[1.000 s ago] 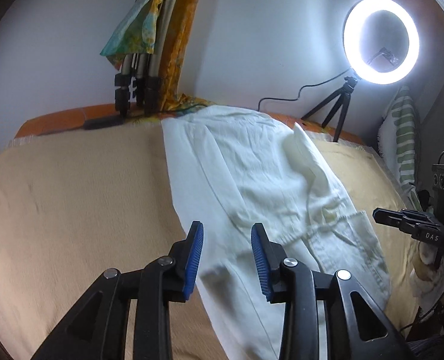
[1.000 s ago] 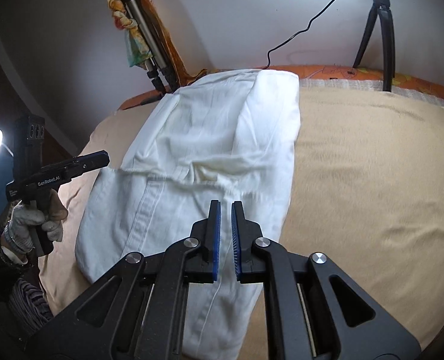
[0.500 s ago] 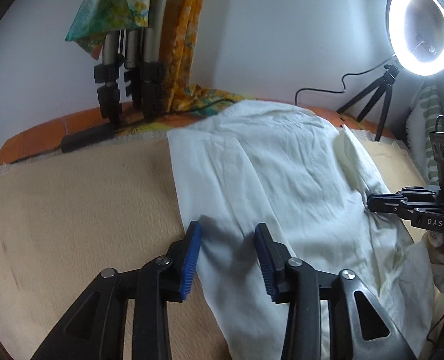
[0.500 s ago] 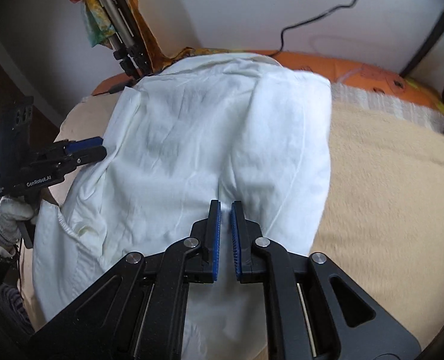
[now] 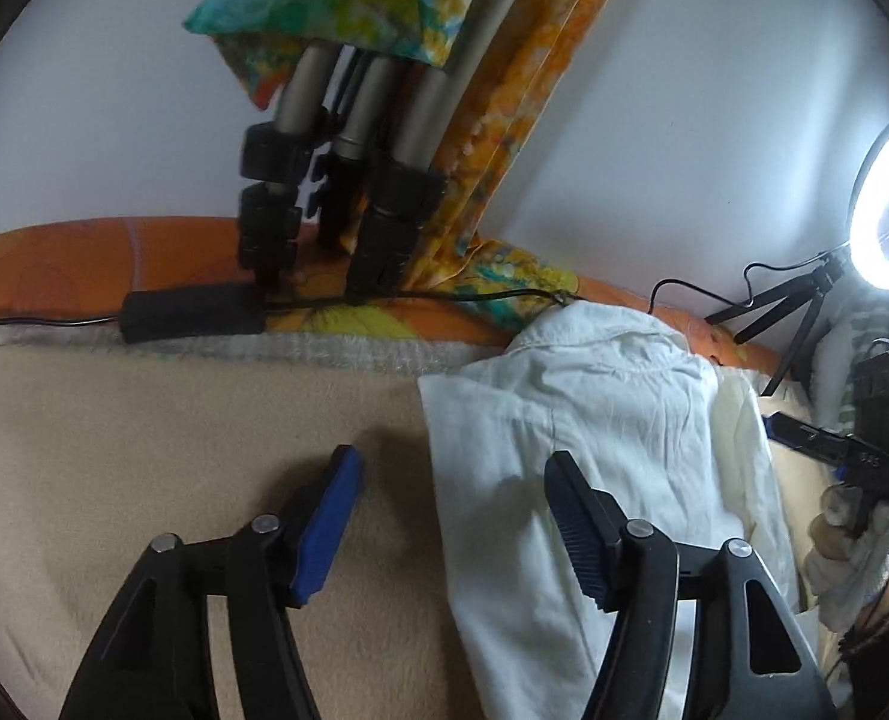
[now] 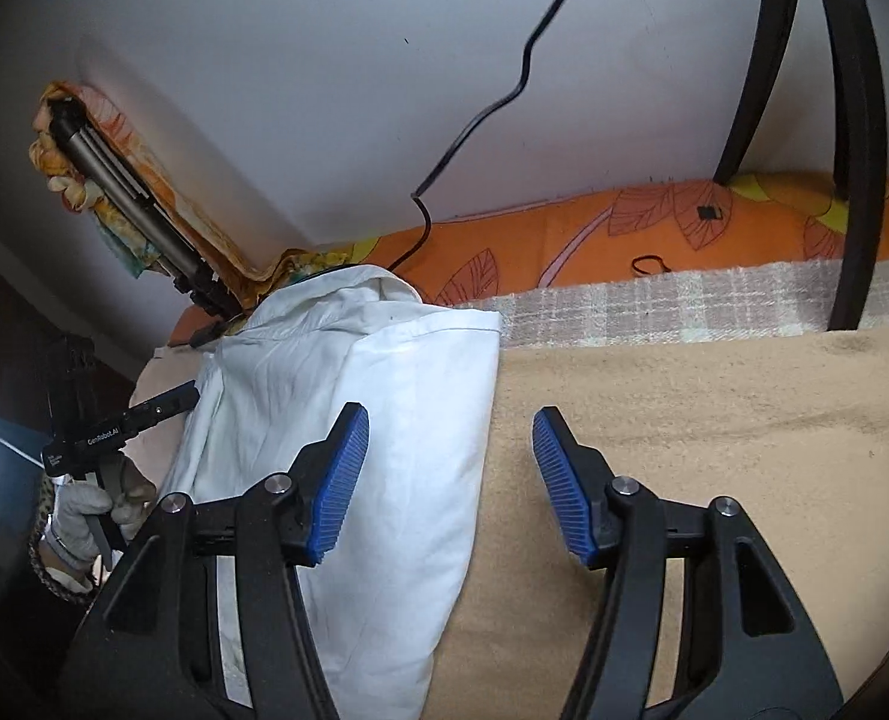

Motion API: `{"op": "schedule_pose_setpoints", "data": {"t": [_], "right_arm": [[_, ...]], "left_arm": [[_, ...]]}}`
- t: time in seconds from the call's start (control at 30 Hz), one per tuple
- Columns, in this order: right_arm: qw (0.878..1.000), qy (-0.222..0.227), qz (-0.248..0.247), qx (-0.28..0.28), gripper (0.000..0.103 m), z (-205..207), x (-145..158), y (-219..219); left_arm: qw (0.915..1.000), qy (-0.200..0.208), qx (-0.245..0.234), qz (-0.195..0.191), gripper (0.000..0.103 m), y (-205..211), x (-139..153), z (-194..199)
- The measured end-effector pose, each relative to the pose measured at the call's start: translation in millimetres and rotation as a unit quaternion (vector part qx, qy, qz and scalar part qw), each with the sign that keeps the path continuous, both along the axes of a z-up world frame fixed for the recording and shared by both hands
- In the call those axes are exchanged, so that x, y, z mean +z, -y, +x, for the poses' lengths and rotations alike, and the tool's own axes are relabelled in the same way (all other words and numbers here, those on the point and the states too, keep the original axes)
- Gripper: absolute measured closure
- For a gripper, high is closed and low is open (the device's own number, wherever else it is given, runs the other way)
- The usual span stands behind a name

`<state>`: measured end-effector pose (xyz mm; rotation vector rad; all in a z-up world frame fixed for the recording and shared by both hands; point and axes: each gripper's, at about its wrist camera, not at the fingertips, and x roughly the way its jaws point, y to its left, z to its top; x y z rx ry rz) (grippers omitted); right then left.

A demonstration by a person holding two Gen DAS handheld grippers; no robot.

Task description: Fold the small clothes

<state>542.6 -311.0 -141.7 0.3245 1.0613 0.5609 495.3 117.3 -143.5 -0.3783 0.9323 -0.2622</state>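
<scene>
My left hand-held gripper (image 5: pixel 450 519) hangs with its 2 blue-padded fingers spread wide apart, gripping nothing: the left finger (image 5: pixel 324 525) sits over the bare tan blanket (image 5: pixel 144 450), the right one over the white garment (image 5: pixel 594 420), so the garment's left edge runs between them. That white garment lies lengthwise on the blanket as a long narrow strip with its far end bunched up against the orange patterned sheet (image 5: pixel 84 258) by the wall. Behind it a folded tripod (image 5: pixel 348 180) draped in bright floral cloth leans on the wall, and a ring light (image 5: pixel 888 204) glows at the far right. My right hand-held gripper (image 6: pixel 450 483) is likewise parted wide and empty, its left finger (image 6: pixel 339 483) over the garment (image 6: pixel 354 396) and its right finger over the tan blanket (image 6: pixel 714 408), straddling the garment's right edge; I cannot tell whether either pad touches the fabric
</scene>
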Motion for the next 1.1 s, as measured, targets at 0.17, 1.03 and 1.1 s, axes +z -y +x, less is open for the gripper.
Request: {"op": "schedule_pose_setpoints", "data": {"t": [0.17, 1.03, 1.1], "right_arm": [[1.000, 0.001, 0.009, 0.001, 0.043, 10.4, -11.2, -10.2], [0.989, 0.142, 0.007, 0.033, 0.099, -47.8, 98.2, -10.1], [0.988, 0.152, 0.010, 0.035, 0.099, -61.6, 110.1, -4.3]], "left_arm": [[0.9993, -0.005, -0.018, -0.032, 0.081, 6.5, -4.1, 15.9], [0.9886, 0.138, -0.051, -0.033, 0.102, 16.5, 116.1, -64.2], [0.9871, 0.148, -0.058, -0.020, 0.102, 20.6, 127.6, -74.4]]}}
